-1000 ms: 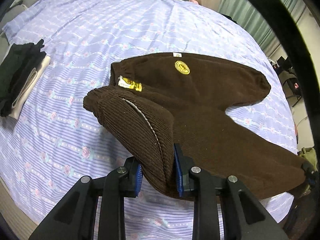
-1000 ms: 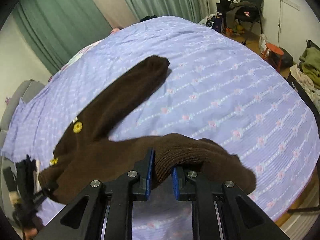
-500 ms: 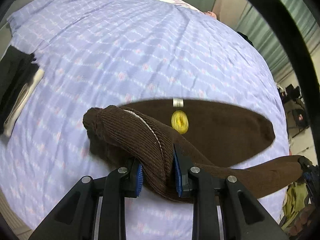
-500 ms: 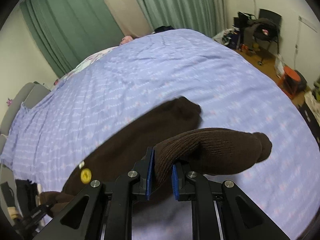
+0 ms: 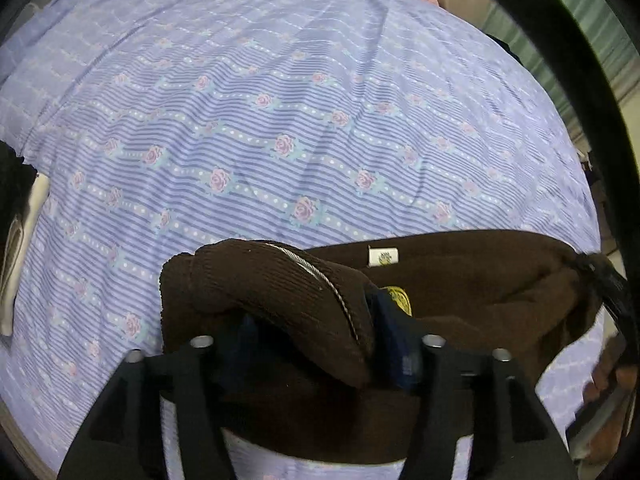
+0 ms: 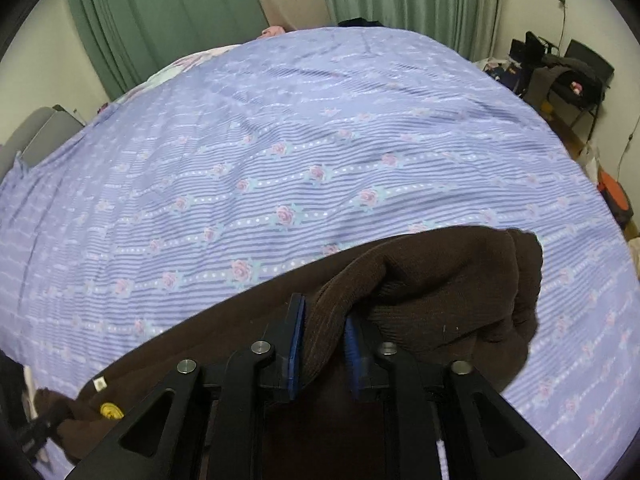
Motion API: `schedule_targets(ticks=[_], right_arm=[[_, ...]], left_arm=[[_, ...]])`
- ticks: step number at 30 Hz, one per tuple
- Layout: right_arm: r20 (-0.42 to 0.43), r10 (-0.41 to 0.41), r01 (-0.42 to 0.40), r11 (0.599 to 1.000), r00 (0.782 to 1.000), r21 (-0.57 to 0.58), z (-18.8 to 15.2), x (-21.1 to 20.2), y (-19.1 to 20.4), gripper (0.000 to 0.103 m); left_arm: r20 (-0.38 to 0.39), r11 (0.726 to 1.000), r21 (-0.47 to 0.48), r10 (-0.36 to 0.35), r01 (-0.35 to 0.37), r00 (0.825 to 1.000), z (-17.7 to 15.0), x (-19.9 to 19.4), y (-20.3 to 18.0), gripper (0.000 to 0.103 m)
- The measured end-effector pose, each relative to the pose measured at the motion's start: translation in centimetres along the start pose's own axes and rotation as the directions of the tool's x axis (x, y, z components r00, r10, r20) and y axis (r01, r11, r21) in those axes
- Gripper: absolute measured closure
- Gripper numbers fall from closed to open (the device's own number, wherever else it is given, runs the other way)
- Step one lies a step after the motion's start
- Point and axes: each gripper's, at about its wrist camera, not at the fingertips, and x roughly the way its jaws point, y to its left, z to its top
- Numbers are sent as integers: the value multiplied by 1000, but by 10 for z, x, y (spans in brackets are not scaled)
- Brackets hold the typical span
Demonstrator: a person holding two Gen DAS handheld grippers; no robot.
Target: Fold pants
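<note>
The brown corduroy pants (image 5: 472,276) lie on the purple flowered bed sheet (image 5: 280,120), one leg folded over the other. My left gripper (image 5: 316,344) is shut on the ribbed waistband end (image 5: 272,280), close to the yellow badge (image 5: 398,298) and white tag (image 5: 383,257). My right gripper (image 6: 324,344) is shut on the pants' cuff end (image 6: 440,280), which bunches up over the leg beneath. The pants (image 6: 224,344) stretch left to the waistband, where the left gripper (image 6: 36,428) shows at the edge.
A dark folded garment on white cloth (image 5: 16,216) lies at the sheet's left edge. Green curtains (image 6: 160,12) hang behind the bed. A chair with clutter (image 6: 568,76) stands at the right wall.
Both grippers have carried the lifted leg forward and down over the other leg. The pants now lie doubled along the near side of the bed.
</note>
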Motion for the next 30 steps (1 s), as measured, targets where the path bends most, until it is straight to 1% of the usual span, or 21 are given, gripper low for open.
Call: schedule_targets(ticks=[1,2,3,4,5,7,9,11,12,14,16,17,18,20,22,23,24,25,27,28,30], right_arm=[[7,-1,1,1000,1000,-7,1,-2,1,49],[31,-2,2,1000,1000,-20,1,-8,4,33],[75,-3,5,999,997,-34,3,-18,7,29],[117,-1,7,999,993,-50,2,-30,9,29],[143,-3,13,998,990,-66,5,-39,11,28],[188,15,4,995,982,-99,3,-62,14,27],[235,57,-25,990,970,-137,-5,-91,15,23],[261,69,-23,985,963,-173,-16,-110,14,22],[269,70,-20,983,961,-185,-22,-117,12,22],[260,70,-20,981,963,-191,-40,-126,4,22],[226,69,-28,983,972,-180,-56,-126,-6,22],[192,67,-34,985,979,-171,-68,-123,-13,22],[167,66,-38,986,984,-162,-77,-120,-18,22],[111,69,-54,989,991,-134,-95,-114,-30,22],[60,72,-66,993,996,-99,-110,-108,-40,22],[39,73,-69,994,997,-82,-118,-105,-44,22],[25,74,-72,995,997,-70,-123,-103,-47,22],[16,77,-75,995,997,-63,-126,-101,-48,22],[-6,85,-86,994,996,-61,-131,-97,-48,22],[-12,91,-92,993,996,-68,-133,-95,-46,22],[-14,97,-98,990,995,-98,-135,-93,-42,22]], left_arm=[[6,1000,8,3,-3,1000,-2,-6,2,30],[25,1000,24,7,-7,1000,-4,-17,2,25],[50,999,43,16,-18,999,-7,-27,1,14],[91,997,69,37,-44,995,-9,-41,-1,8],[130,993,94,55,-67,990,-12,-55,-3,8],[199,983,159,60,-93,978,-18,-80,-10,1],[227,967,242,26,-83,973,-19,-94,-14,1],[231,931,360,-24,-62,973,-21,-95,-24,1],[226,898,436,-55,-51,973,-22,-93,-33,1],[197,806,591,-112,-27,974,-28,-84,-51,1],[150,693,721,-145,-8,978,-28,-68,-74,3],[113,645,764,-159,17,981,-28,-58,-85,3],[74,607,794,-162,40,984,-27,-46,-95,3],[30,565,823,-140,55,990,-23,-24,-112,6],[-7,556,829,-102,63,995,-19,-1,-124,13],[-28,560,825,-86,72,996,-19,10,-128,16],[-49,565,821,-67,78,997,-19,22,-133,27],[-58,572,817,-44,73,997,-20,33,-135,52],[-61,571,819,-10,56,998,-22,46,-137,77],[-58,572,818,-23,60,998,-22,45,-136,84],[-17,592,804,-61,50,998,-16,35,-134,86]])
